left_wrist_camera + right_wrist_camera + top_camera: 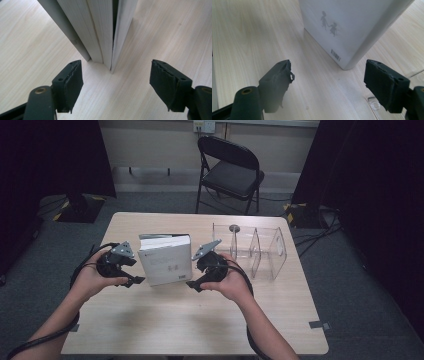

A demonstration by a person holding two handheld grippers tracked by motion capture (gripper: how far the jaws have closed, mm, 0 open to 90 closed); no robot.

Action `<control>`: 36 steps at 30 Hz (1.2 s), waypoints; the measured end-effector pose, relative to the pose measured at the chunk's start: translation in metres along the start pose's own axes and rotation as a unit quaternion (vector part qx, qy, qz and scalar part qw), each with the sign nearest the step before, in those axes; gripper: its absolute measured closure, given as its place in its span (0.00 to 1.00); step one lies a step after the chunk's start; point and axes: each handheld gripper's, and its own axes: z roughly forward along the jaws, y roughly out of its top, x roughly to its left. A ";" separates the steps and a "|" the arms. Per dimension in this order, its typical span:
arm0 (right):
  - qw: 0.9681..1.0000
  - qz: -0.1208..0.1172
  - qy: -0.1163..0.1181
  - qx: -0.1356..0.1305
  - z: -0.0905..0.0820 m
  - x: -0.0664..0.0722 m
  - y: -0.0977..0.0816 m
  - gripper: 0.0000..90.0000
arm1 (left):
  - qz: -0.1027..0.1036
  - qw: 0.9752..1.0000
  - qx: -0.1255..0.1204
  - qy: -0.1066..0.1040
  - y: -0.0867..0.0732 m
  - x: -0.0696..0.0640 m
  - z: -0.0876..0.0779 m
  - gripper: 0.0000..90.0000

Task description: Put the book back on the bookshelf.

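A few white and grey books point(165, 259) stand upright together on the pale wooden table point(200, 325). My left gripper point(135, 281) sits at their left end, open. In the left gripper view the page edges and covers point(100, 30) rise just ahead of the left gripper point(116, 82), with nothing between its pads. At the right end of the books my right gripper point(192, 286) is held above the table, also open. The right gripper view looks down on a white back cover with a barcode point(347, 27), beyond the right gripper point(328, 82), whose jaws hold nothing.
A clear plastic rack with upright dividers point(255, 247) stands to the right of the books; its corner shows near my right jaw point(374, 105). A black folding chair point(230, 170) stands behind the table. Dark curtains flank both sides.
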 end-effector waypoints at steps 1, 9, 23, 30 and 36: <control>1.000 -0.001 0.000 0.000 0.000 -0.002 0.001 0.23 | 0.005 1.000 0.005 -0.001 -0.001 0.000 0.001 0.28; 1.000 0.001 -0.002 0.004 -0.001 -0.009 0.010 0.23 | -0.009 1.000 -0.001 0.015 -0.012 -0.003 0.006 0.24; 1.000 -0.003 -0.006 0.006 -0.006 -0.026 0.025 0.23 | -0.026 1.000 -0.003 0.012 -0.029 -0.005 0.009 0.22; 1.000 -0.001 -0.008 0.013 -0.006 -0.031 0.030 0.23 | -0.035 0.999 -0.007 0.010 -0.037 -0.006 0.012 0.22; 1.000 -0.003 -0.008 0.014 -0.005 -0.035 0.037 0.23 | -0.040 0.999 -0.009 0.007 -0.042 -0.010 0.015 0.22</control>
